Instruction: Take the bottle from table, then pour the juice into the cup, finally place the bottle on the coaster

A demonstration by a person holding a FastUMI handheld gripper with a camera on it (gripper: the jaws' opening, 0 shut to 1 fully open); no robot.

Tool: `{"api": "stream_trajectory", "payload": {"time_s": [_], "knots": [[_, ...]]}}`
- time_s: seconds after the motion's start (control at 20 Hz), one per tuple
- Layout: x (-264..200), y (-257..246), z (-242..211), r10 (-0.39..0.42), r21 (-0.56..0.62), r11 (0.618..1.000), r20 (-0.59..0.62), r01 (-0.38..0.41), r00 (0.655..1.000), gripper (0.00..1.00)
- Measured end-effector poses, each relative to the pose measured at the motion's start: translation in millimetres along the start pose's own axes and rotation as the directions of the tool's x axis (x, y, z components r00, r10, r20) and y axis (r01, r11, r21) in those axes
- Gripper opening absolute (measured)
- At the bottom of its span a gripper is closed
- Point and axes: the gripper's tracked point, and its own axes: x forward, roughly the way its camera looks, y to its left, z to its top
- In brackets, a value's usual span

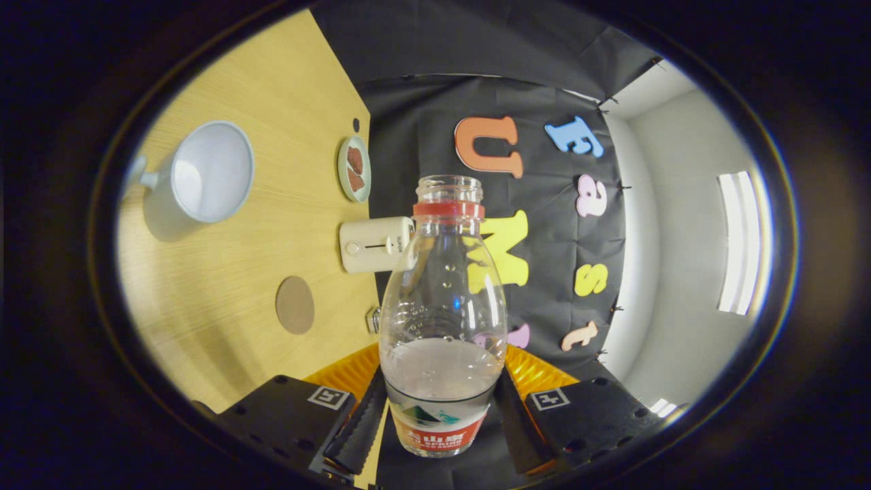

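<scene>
My gripper [439,418] is shut on a clear plastic bottle [442,299] with a red neck ring, no cap and a red label; both fingers [360,422] press on its lower part. The bottle holds a little clear liquid near the bottom. The whole view is rolled, so the wooden table [272,82] stands to the left of the bottle. A white cup [204,173] with a handle sits on the table, well beyond and left of the fingers, its inside showing. A round brown coaster [294,305] lies on the table between the cup and the fingers.
A small green dish [354,168] with brown pieces sits near the table's edge by the black cloth wall. A white boxy device [375,243] with a dial lies just left of the bottle's neck. A small metal object [373,318] sits by the table's edge.
</scene>
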Motion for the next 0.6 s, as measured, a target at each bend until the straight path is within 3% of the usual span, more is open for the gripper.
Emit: {"api": "stream_trajectory", "payload": {"time_s": [0.25,0.6], "knots": [[2.1,2.2,4.4,-0.006,-0.095,0.995,-0.010,0.005,1.000,0.81],[-0.9,3.6,11.0,-0.020,-0.136,0.991,-0.005,0.019,1.000,0.81]]}}
